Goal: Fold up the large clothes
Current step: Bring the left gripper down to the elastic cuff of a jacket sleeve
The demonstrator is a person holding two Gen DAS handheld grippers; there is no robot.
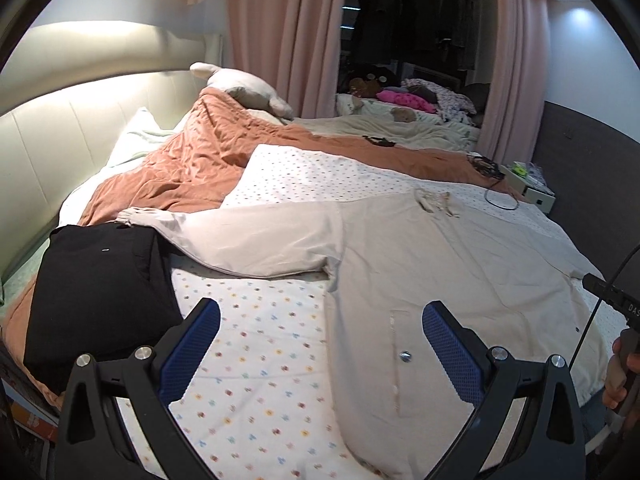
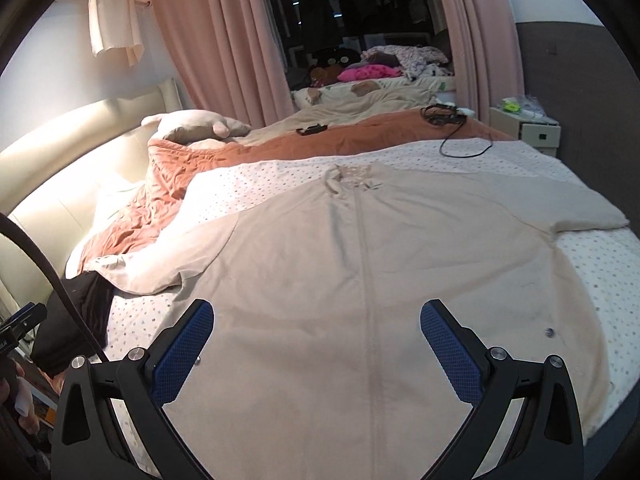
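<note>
Both grippers hover above the near edge of a bed, pointing toward the headboard side. The left gripper (image 1: 321,318) has its blue-padded fingers (image 1: 192,344) spread wide apart, holding nothing, above the spotted sheet (image 1: 256,344) and the left hem of a beige garment (image 1: 440,272). The right gripper (image 2: 317,318) is likewise wide open and empty, poised over the middle of the garment's lower front, either side of its centre placket. At the right edge of the left view, a hand (image 1: 620,376) grips the other tool's handle.

The beige garment lies spread flat, front up, across the near part of the bed, its collar toward the far side and its sleeves stretched out to both sides. The left sleeve's cuff rests on a folded black garment (image 1: 100,292) near the bed's left edge. Beyond the garment, a rumpled orange blanket (image 1: 192,160) crosses the bed, with a pale pillow (image 1: 248,92) at its far end by a cream headboard (image 1: 60,128). A black cable (image 2: 464,148) lies on the sheet past the collar. Pink curtains (image 2: 216,40) hang behind, and a small bedside cabinet (image 2: 532,130) stands at the bed's far right corner.
</note>
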